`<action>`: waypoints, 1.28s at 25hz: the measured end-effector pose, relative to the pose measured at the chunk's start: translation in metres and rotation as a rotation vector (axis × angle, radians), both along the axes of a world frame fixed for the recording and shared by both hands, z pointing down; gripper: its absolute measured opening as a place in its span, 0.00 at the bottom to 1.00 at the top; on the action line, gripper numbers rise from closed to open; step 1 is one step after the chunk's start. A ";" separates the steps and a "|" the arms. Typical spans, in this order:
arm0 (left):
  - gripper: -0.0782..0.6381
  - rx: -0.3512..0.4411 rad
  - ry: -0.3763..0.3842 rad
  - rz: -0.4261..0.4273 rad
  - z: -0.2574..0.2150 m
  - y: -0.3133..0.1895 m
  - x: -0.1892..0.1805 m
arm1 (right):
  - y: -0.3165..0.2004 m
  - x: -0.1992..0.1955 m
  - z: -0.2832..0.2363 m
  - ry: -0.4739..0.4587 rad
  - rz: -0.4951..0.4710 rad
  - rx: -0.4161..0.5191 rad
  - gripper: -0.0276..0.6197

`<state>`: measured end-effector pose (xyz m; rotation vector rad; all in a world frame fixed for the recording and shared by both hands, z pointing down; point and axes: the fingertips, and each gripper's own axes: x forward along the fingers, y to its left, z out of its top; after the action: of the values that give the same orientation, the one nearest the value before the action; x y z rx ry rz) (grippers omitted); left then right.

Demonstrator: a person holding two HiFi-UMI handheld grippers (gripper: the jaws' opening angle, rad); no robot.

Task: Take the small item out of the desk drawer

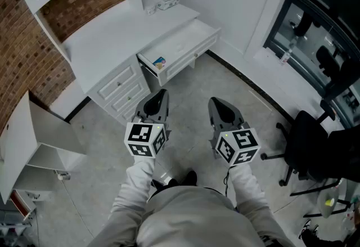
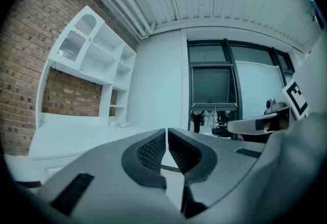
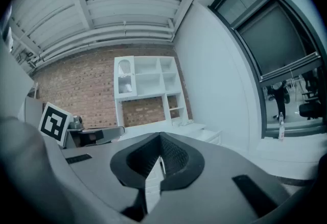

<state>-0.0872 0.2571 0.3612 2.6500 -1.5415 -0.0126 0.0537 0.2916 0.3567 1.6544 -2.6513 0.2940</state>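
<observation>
A white desk [image 1: 107, 35] stands against the brick wall, and its right drawer [image 1: 183, 49] is pulled out. A small colourful item [image 1: 159, 62] lies in the drawer's near left corner. My left gripper [image 1: 159, 95] hangs below the drawer front, jaws shut and empty. My right gripper [image 1: 216, 103] is level with it to the right, also shut with nothing held. In the left gripper view the jaws [image 2: 166, 133] meet at the tips; in the right gripper view the jaws [image 3: 159, 139] are pressed together. Both point up toward the desk and wall.
A stack of closed drawers [image 1: 119, 91] sits left of the open one. A white open cabinet [image 1: 39, 144] stands at the left. A black office chair [image 1: 306, 147] is at the right near the dark window [image 1: 315, 26]. A small object [image 1: 167, 3] lies on the desktop.
</observation>
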 end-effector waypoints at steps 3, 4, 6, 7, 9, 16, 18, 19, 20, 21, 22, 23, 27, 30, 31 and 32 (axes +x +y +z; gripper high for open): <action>0.15 -0.003 -0.002 -0.010 0.001 0.003 0.006 | 0.004 0.006 0.002 0.026 -0.005 -0.003 0.08; 0.15 -0.006 -0.001 -0.010 0.002 0.005 0.008 | 0.006 0.007 0.004 0.045 -0.008 -0.008 0.08; 0.15 -0.013 0.002 -0.006 0.004 0.006 0.011 | 0.008 0.009 0.008 0.079 -0.013 -0.016 0.08; 0.15 -0.016 0.001 -0.007 0.004 0.006 0.012 | 0.008 0.010 0.009 0.083 -0.014 -0.018 0.08; 0.15 -0.017 0.000 -0.016 0.004 0.005 0.013 | 0.008 0.014 0.009 0.070 -0.013 -0.021 0.09; 0.15 0.010 -0.004 -0.074 -0.004 0.002 0.006 | 0.007 0.027 0.004 0.026 0.001 -0.014 0.09; 0.15 0.009 -0.010 -0.080 -0.003 -0.002 0.005 | 0.004 0.030 0.005 0.015 0.006 -0.015 0.09; 0.15 0.008 -0.012 -0.082 -0.003 -0.004 0.005 | 0.001 0.031 0.006 0.016 0.010 -0.014 0.09; 0.15 0.007 -0.012 -0.083 -0.002 -0.007 0.005 | -0.002 0.033 0.006 0.017 0.015 -0.014 0.09; 0.15 0.006 -0.011 -0.084 0.000 -0.010 0.005 | -0.005 0.035 0.007 0.015 0.020 -0.014 0.09; 0.15 0.004 -0.011 -0.085 0.001 -0.014 0.005 | -0.008 0.036 0.008 0.012 0.023 -0.016 0.09; 0.15 0.001 -0.012 -0.085 0.002 -0.017 0.005 | -0.011 0.038 0.009 0.007 0.025 -0.019 0.09; 0.15 -0.008 -0.018 -0.080 0.008 -0.036 0.008 | -0.030 0.043 0.014 0.007 0.033 -0.031 0.09; 0.15 -0.022 -0.015 -0.077 0.015 -0.057 0.010 | -0.050 0.046 0.019 0.008 0.037 -0.047 0.08; 0.15 -0.026 -0.015 -0.077 0.017 -0.065 0.010 | -0.058 0.046 0.021 0.007 0.037 -0.052 0.09; 0.16 -0.029 -0.015 -0.078 0.018 -0.074 0.010 | -0.066 0.045 0.021 0.007 0.037 -0.055 0.09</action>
<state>-0.0776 0.1832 0.3795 2.5727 -1.6354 0.0253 0.0991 0.2258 0.3782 1.6862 -2.5853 0.3577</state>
